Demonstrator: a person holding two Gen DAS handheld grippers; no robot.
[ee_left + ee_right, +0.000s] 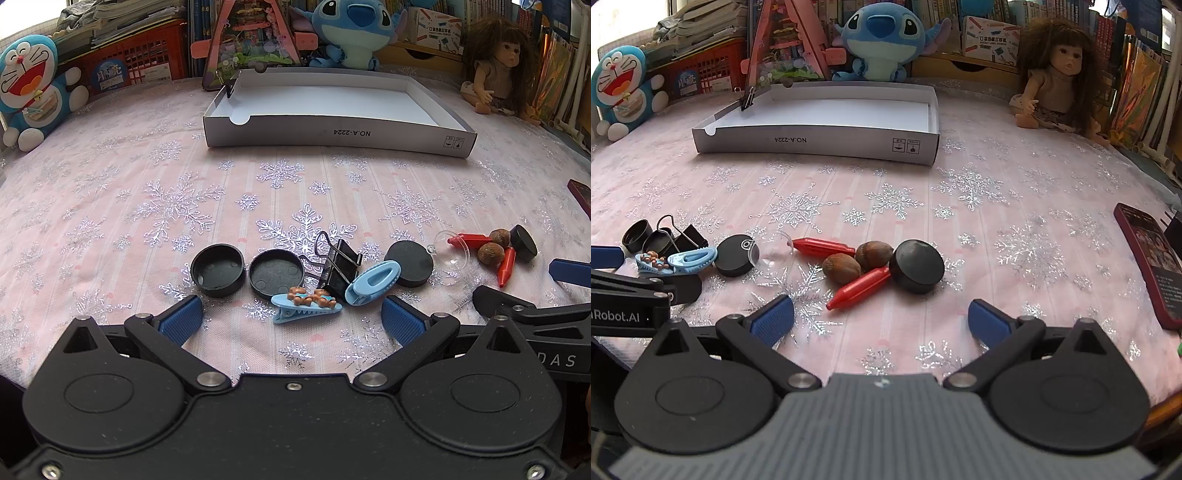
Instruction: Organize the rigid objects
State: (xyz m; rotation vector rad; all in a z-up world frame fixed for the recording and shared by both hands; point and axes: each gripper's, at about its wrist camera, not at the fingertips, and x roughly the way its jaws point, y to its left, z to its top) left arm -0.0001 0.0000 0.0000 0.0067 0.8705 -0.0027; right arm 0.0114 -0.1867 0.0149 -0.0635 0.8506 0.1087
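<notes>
Above the snowflake cloth, left gripper and right gripper stand wide, gripping nothing, both angled downward toward the clutter.

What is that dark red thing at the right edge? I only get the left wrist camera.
Observer: It's a phone in a dark red case. It lies flat on the cloth, screen up.
Operator: Is the right gripper holding anything?
Observer: No. The right gripper is wide open, with only cloth between its fingers.
Operator: What's nearest to it?
Observer: A red crayon. Its tip points toward the gripper and its other end is against the black round cap.
</notes>
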